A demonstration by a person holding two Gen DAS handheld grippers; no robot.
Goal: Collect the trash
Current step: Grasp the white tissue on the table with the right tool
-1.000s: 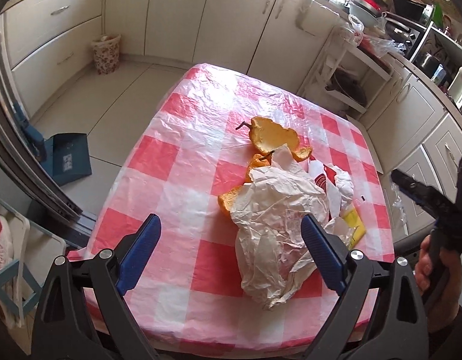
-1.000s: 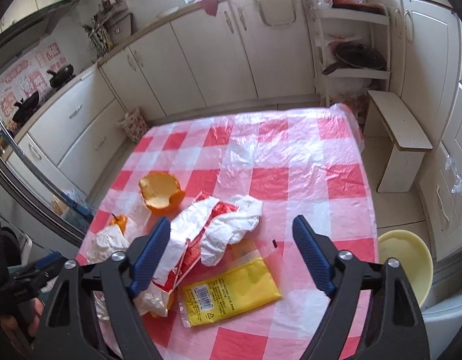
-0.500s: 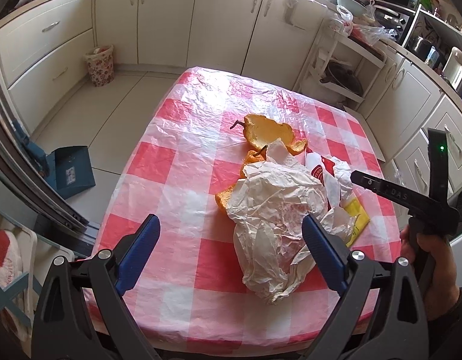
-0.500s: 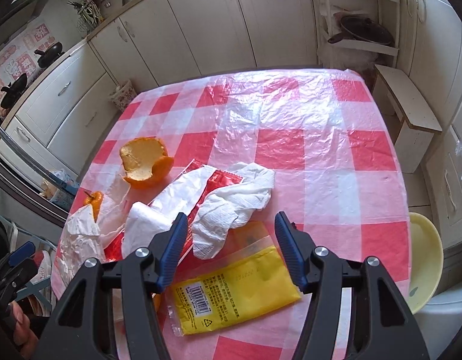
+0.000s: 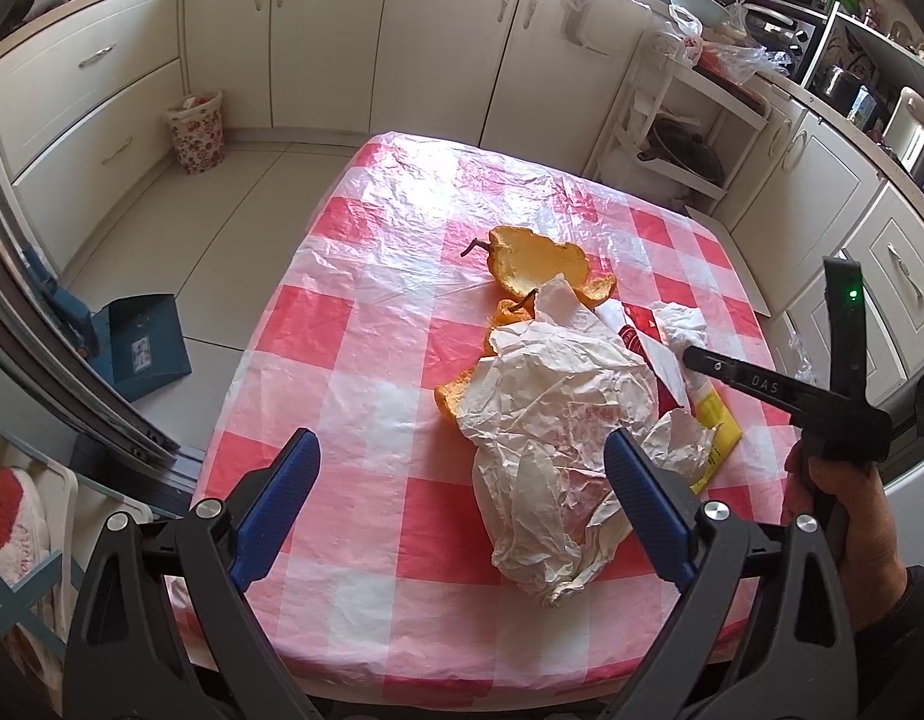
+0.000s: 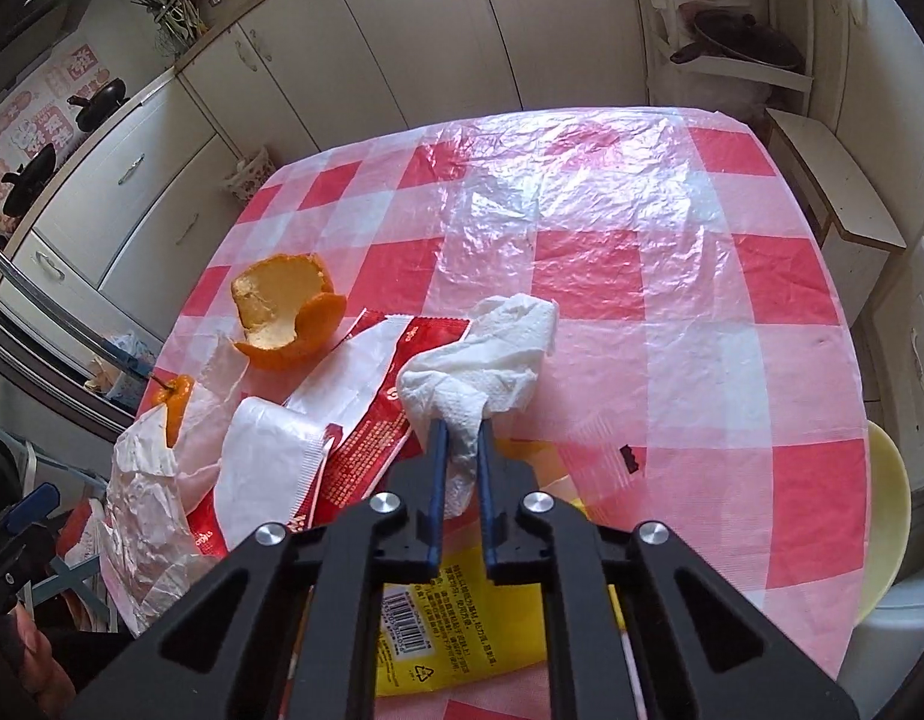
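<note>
The right hand-held gripper [image 6: 460, 429] is closing its blue jaws on the crumpled white paper towel [image 6: 486, 360] at frame centre, a yellow plastic packet [image 6: 462, 636] lying beneath. The left hand-held gripper [image 5: 462, 468] is hanging wide open over crinkled white wrapping paper [image 5: 558, 420] and orange peel [image 5: 540, 267] on the red-checked bench [image 5: 366, 324].

Kitchen interior. Cream cabinets [image 5: 342, 36] line the walls above a pale tiled floor [image 5: 180, 228]. A table [image 5: 402, 228] under a red-and-white checked plastic cover stands centrally. A floral wastebasket [image 5: 196, 131] sits by the cabinets; a white open shelf unit [image 6: 732, 30] holds a dark pan. Daylight glares on the cover.
</note>
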